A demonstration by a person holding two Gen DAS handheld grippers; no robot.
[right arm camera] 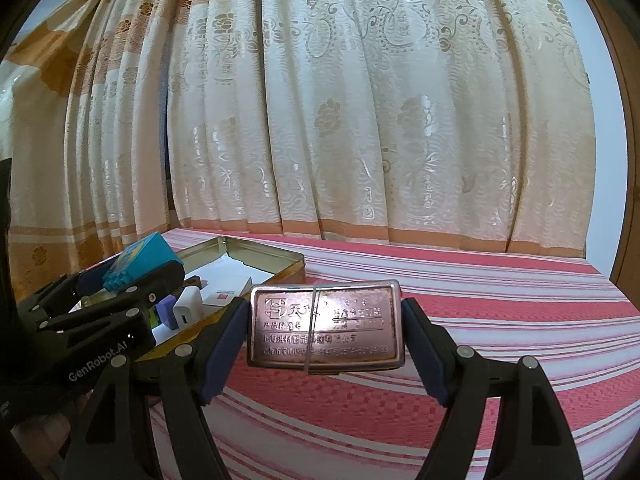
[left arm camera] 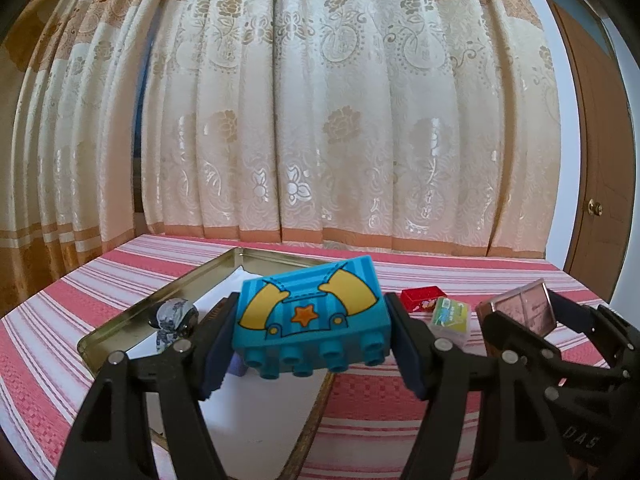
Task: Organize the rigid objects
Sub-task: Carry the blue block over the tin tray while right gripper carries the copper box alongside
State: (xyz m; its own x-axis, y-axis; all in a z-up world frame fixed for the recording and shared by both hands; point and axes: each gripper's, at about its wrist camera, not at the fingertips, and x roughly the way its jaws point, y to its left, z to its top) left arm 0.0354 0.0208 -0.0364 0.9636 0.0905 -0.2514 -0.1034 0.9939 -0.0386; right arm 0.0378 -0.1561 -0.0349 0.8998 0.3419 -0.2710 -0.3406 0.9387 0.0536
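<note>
Showing a printed yellow-sleeved outfit with an orange star, the teal toy brick (left arm camera: 310, 320) has round studs along its lower edge and is tilted. The left claw (left arm camera: 310, 334) pinches it from both sides, its blue pads pressed on the brick's ends, holding it in the air above the near end of the gold metal tray (left arm camera: 160, 300). A small grey figure (left arm camera: 172, 318) lies in the tray to the left. The right claw (right arm camera: 324, 330) grips a flat copper-pink tin (right arm camera: 324, 326) stamped with Chinese characters and crossed by a thin band; its pads touch the tin's short ends. That tin hangs above the red-and-white striped table (right arm camera: 500, 312), beside the tray. Between the claws, on the cloth, sit a red box (left arm camera: 423, 298) and a green-printed box (left arm camera: 450, 316).
</note>
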